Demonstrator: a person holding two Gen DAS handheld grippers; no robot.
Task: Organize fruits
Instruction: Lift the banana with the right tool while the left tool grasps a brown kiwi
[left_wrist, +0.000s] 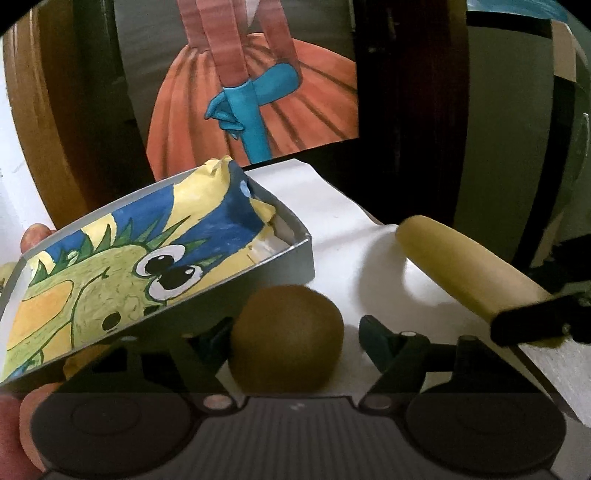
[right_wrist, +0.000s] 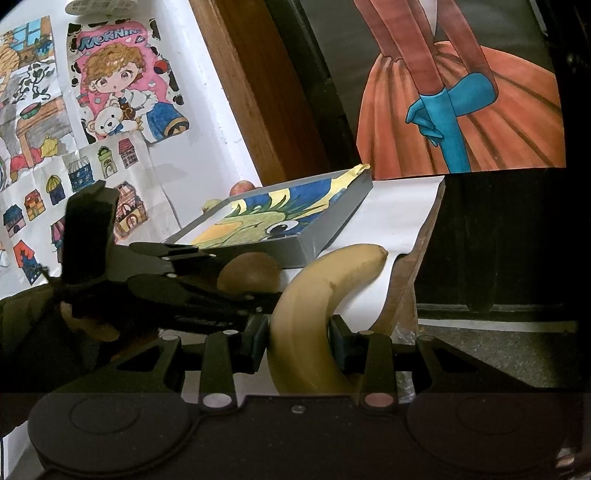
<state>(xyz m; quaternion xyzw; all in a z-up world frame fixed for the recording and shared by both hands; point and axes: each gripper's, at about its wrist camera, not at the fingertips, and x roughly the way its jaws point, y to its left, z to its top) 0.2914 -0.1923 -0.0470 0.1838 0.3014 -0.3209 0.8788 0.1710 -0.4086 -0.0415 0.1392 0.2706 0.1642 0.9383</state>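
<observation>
In the left wrist view, the left gripper (left_wrist: 295, 332) sat at the bottom of the frame with its fingers spread wide around a brown kiwi (left_wrist: 286, 338). The left finger touched or nearly touched the kiwi's side; the right finger (left_wrist: 376, 338) stood clear of it, with white paper (left_wrist: 332, 221) showing in the gap. The kiwi rested on that paper, just in front of the near corner of a grey tray (left_wrist: 284, 254). The tray filled the left middle of the frame and was lined with a drawing of a green cartoon creature (left_wrist: 122, 273). A reddish fruit (left_wrist: 35, 234) showed past the tray's far left edge. At the right of the frame the banana (left_wrist: 469, 266) lay slantwise, its lower end behind a black finger of the right gripper (left_wrist: 535, 326).

In the right wrist view, the right gripper (right_wrist: 299, 341) at bottom centre had its fingers clamped on the banana (right_wrist: 321, 310), which curved up and to the right, its tip near the tray's (right_wrist: 332, 225) near corner. The left gripper (right_wrist: 177, 288) reached in from the left, with the kiwi (right_wrist: 249, 275) at its tip, touching the tray's front wall or just short of it. The reddish fruit (right_wrist: 242, 187) and a pale green one (right_wrist: 211, 205) showed behind the tray's far rim. A poster of an orange skirt and a blue glove (right_wrist: 461, 110) filled the upper right, and coloured drawings (right_wrist: 110, 92) covered the wall at the upper left.
</observation>
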